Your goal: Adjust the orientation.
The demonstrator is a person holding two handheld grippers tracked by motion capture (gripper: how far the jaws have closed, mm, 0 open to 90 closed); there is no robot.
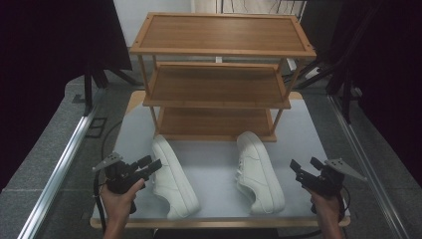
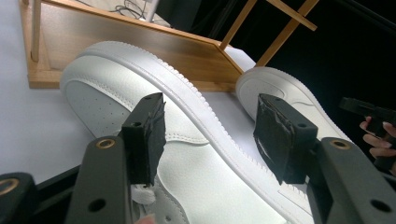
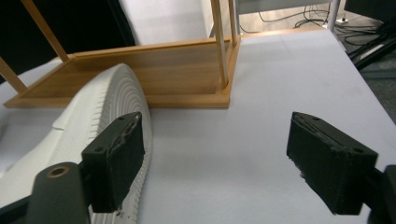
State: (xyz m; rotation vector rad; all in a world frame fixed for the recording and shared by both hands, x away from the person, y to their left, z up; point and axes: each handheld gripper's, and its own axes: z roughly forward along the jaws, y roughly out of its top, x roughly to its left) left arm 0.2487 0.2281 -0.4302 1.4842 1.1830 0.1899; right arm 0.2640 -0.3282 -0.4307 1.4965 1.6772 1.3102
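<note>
We hold both grippers wide open, gripping nothing. Left gripper [image 1: 152, 164] sits beside left shoe [image 1: 172, 177]; right gripper [image 1: 304, 165] near right shoe [image 1: 258, 172].

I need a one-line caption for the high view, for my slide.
Two white leather sneakers lie before a three-tier wooden shoe rack; open left gripper and right gripper flank them.

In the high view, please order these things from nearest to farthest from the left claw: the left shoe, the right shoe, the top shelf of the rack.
1. Left shoe: right beside the left claw, at the table's front.
2. Right shoe: across the table, toward the right claw's side.
3. Top shelf: at the back, highest on the rack.
</note>
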